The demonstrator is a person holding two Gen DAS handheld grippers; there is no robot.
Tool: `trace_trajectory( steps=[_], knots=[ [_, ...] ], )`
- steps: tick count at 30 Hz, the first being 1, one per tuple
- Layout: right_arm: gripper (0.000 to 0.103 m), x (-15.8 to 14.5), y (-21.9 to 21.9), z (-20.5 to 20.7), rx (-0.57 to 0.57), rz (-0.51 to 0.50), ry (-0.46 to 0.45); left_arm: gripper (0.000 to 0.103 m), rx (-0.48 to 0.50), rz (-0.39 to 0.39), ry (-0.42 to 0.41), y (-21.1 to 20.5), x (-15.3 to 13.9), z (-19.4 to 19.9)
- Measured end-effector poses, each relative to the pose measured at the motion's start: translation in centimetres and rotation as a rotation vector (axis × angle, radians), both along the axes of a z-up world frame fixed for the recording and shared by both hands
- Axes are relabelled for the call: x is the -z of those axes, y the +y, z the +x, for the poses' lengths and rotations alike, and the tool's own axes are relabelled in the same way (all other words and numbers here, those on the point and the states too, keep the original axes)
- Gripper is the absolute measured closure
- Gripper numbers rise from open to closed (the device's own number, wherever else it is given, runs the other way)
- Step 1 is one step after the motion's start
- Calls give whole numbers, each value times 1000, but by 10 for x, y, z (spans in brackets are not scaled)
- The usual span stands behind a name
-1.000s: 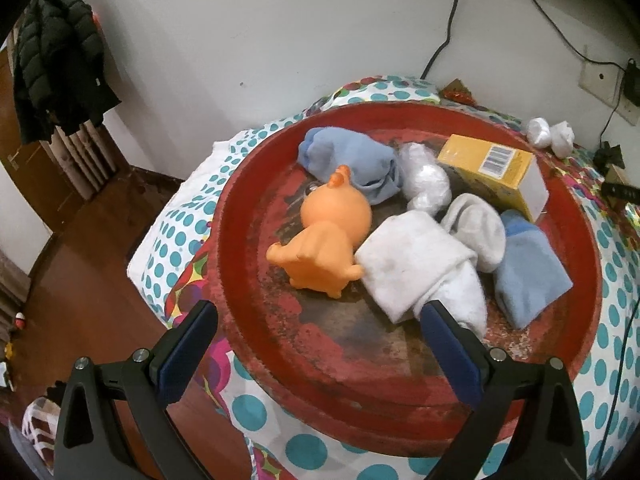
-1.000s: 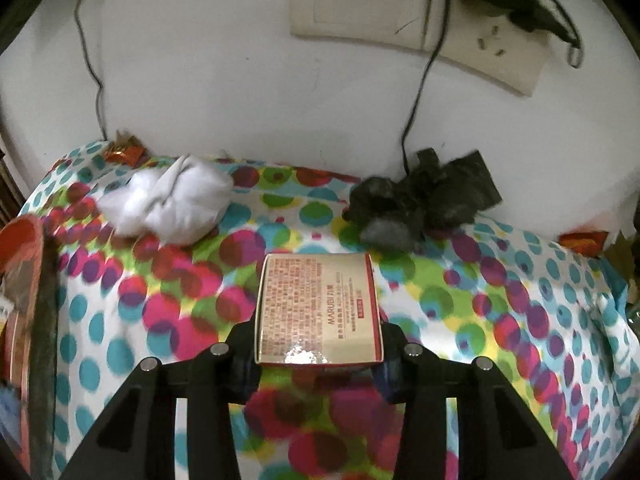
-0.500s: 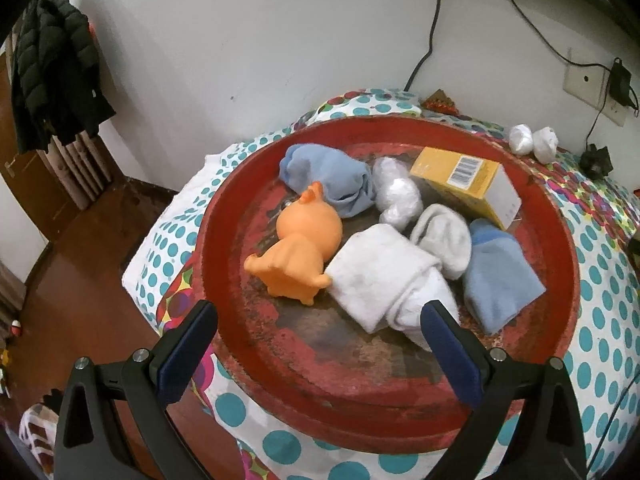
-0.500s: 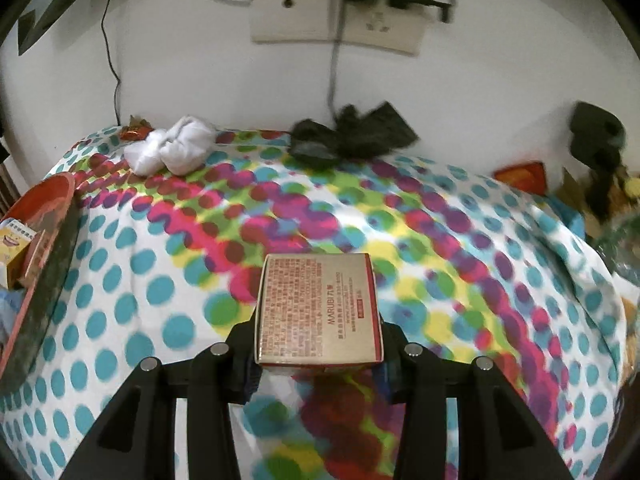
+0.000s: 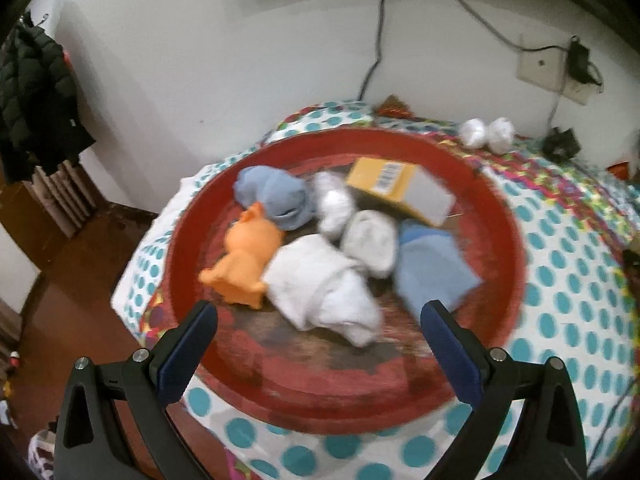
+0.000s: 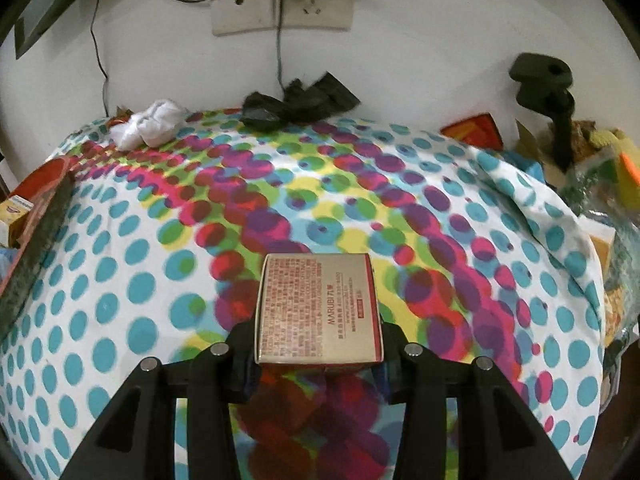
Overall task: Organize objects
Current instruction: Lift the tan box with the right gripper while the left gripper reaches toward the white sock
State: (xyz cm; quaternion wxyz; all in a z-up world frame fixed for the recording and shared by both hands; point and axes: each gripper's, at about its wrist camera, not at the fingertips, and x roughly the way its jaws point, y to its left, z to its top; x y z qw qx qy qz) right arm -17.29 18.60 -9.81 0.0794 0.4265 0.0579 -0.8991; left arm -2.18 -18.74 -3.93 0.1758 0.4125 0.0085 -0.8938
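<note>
Box [image 6: 319,308], light stiff cardboard, sits clamped by its sides in your right hand-held gripper [image 6: 318,360]; squeeze gently. Left hand-held gripper [image 5: 319,344] gapes empty.

Left wrist view: looks steeply down and forward over the red tray [image 5: 508,240] at the edge of the polka-dot cloth [image 5: 568,280], close above it, wall behind. Right wrist view: looks down along the same cloth [image 6: 120,280] toward the wall socket [image 6: 280,12]. Shared: the tray's rim [image 6: 44,208] at far left, the white bundle [image 5: 486,134] [image 6: 150,128], the black item [image 5: 562,144] [image 6: 300,102], and the socket [image 5: 540,68].
</note>
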Motion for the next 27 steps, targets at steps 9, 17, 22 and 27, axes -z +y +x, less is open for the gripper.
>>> trace_trajectory(
  steps=[9,17,22,27],
  knots=[
    [59,0,7,1,-5,-24,1,0,131,-24,7,56,-19,-11],
    [59,1,4,3,-10,-14,0,0,280,-25,-9,117,-19,-52],
    [59,1,4,3,-10,-22,-1,0,361,51,-31,141,-16,-106],
    [58,1,3,3,-10,-20,-1,0,398,133,-44,149,-14,-176]
  ],
)
